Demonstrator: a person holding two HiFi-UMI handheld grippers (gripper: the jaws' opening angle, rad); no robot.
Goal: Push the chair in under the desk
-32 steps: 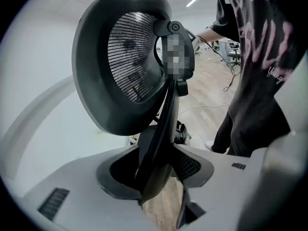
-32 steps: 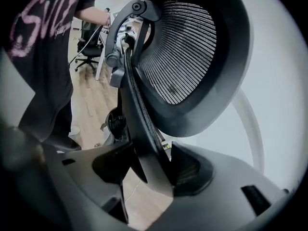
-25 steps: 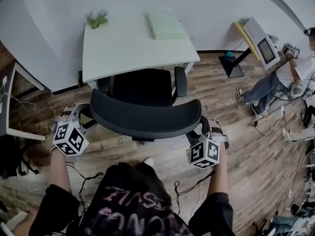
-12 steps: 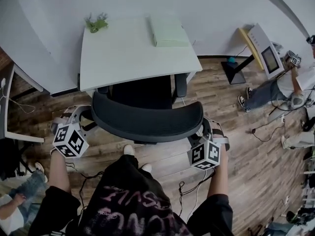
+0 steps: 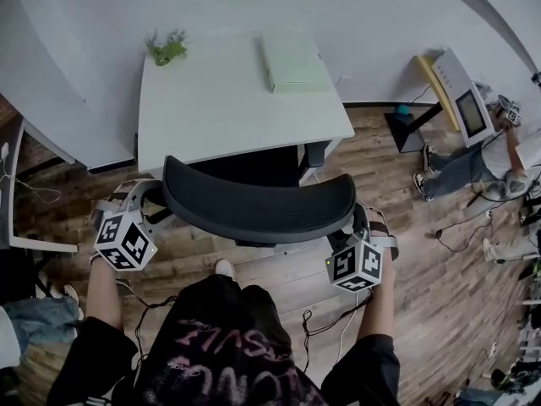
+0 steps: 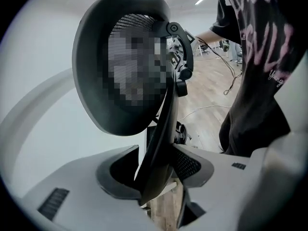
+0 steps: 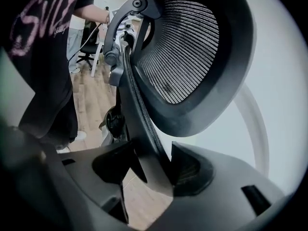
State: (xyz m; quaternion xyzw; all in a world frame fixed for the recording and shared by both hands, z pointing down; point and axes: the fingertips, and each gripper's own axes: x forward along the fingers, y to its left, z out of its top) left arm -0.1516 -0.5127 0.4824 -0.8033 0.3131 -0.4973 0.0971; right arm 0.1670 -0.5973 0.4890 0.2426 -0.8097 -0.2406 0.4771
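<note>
Wood-plank floor (image 5: pixel 279 286) fills the near part of the room, and a white wall (image 5: pixel 355 7) closes off the far side. Both tools are clamped on the chair (image 5: pixel 258 205). The left hand-held gripper (image 5: pixel 155 197) has its jaws closed on the left edge of the black backrest, and its own view shows the thin rim pinched between the two grey jaws (image 6: pixel 156 177). The right hand-held gripper (image 5: pixel 359 220) holds the right edge in the same way (image 7: pixel 156 170), with the mesh panel rising just above the jaws.

The backrest curves across between the two tools, near the person's body. Beyond it, the dark seat lies mostly beneath the near edge of the white bench (image 5: pixel 237 108), and one armrest shows just under the right corner (the chair's base cannot be seen from above).

On the far side of the bench sit a small green plant (image 5: pixel 166 49) at left and a flat pale box (image 5: pixel 294 60) at right, well apart from each other. Black cables (image 5: pixel 325 324) trail over the floor near the person's feet. At far right, a tilted screen stand (image 5: pixel 461 100) stands near another person (image 5: pixel 482 163).
</note>
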